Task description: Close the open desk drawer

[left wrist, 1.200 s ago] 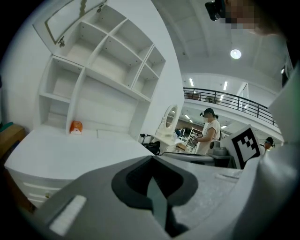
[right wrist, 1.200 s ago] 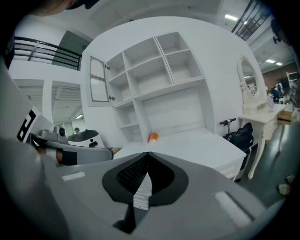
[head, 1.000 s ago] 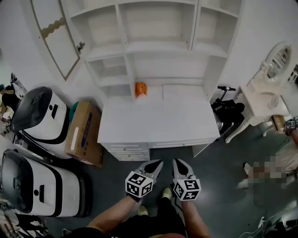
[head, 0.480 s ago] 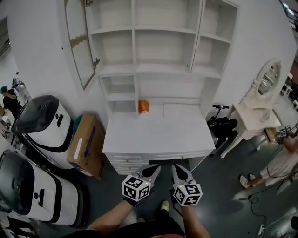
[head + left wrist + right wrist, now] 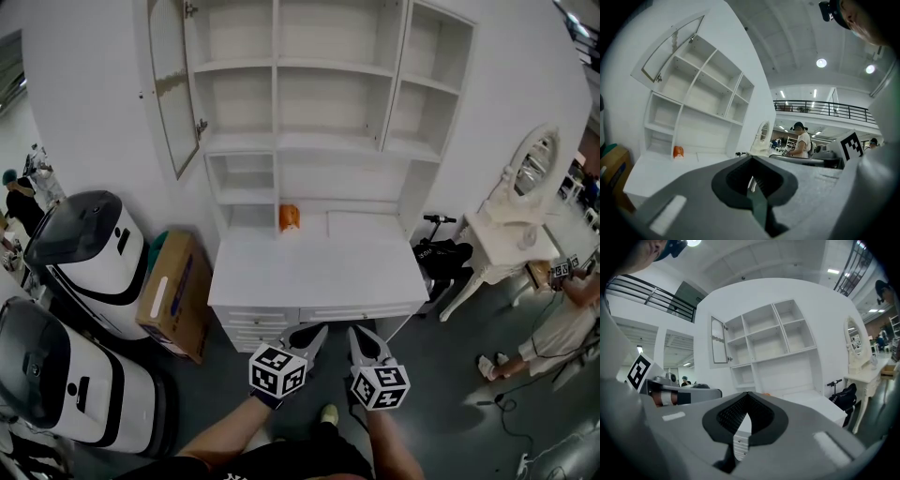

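1. Scarcely moved since half a second ago: left gripper (image 5: 317, 332) and right gripper (image 5: 358, 336), both pinched together on nothing, side by side just short of desk (image 5: 319, 272).
2. Straight ahead under desktop: drawer (image 5: 361, 311), long axis left-right, nearer right gripper; seemingly near flush, hard to tell.

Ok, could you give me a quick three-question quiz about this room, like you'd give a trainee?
1. True or false: the small orange object sits at the back of the white painted desk.
2. In the head view, what stands beside the desk's left side? A) brown cardboard box B) red armchair C) green plant
3. Fill in: the left gripper and right gripper both have their jaws ____.
Key: 1 true; 2 A; 3 shut, with nothing between them.
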`<state>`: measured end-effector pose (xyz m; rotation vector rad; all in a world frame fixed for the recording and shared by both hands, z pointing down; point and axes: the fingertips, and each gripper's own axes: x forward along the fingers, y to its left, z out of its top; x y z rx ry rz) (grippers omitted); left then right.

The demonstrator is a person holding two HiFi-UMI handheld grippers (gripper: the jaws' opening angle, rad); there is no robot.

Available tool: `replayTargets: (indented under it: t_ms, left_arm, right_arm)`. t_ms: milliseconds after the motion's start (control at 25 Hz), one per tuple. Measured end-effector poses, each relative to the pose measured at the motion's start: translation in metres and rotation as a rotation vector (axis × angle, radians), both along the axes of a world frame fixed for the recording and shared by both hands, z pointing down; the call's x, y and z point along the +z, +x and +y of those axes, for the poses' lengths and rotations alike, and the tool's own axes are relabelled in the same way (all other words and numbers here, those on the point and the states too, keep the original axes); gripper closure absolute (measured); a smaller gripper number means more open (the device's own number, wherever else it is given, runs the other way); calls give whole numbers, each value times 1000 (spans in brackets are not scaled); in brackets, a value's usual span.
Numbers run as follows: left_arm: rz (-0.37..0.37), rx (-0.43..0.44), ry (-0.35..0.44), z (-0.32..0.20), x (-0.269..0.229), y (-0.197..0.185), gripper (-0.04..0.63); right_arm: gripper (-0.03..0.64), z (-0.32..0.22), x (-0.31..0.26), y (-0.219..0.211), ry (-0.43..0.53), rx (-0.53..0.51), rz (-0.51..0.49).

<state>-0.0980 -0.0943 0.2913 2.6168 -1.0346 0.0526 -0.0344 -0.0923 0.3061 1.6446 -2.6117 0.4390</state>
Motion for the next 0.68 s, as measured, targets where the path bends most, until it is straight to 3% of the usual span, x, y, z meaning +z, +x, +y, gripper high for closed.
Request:
replayTargets:
  t_ms: [680]
  left_arm:
    - [10,-23,19,14,-5,4,595]
  right_arm:
    - [595,13,-5,2,23,-15,4]
